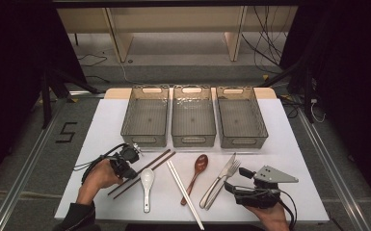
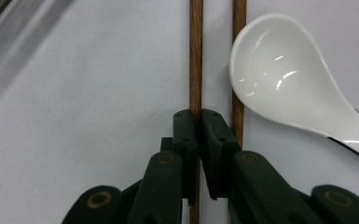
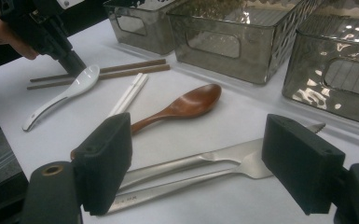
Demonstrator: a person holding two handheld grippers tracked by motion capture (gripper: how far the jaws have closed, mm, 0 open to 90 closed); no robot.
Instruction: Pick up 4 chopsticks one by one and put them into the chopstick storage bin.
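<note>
— Black jaws of the left gripper [image 2: 198,122] sit closest in its own view. What are they doing?

— They are clenched on one brown chopstick [image 2: 196,56], which runs straight up between the pads. Its twin [image 2: 239,70] lies just beside it on the white table [image 1: 101,130], outside the jaws.

— Take the white ceramic spoon [image 1: 147,180] as the landmark. Where is the rest?

— In the left gripper view the spoon's bowl touches the free chopstick. From above, the brown pair crosses just behind the spoon's bowl, and the left gripper is at that bowl's left. The white chopsticks [image 1: 183,190] lie just right of the spoon, then the wooden spoon [image 1: 196,175], then the knife [image 1: 220,180] and fork [image 1: 226,178] farther right.

— And the right gripper [image 1: 234,180]?

— Well to the right of the spoon, jaws released and spread wide, standing either side of the knife and fork handles without pressing them.

— The baskets?

— Three grey ones [image 1: 193,120] in a row behind the spoon, far side of the table
</note>
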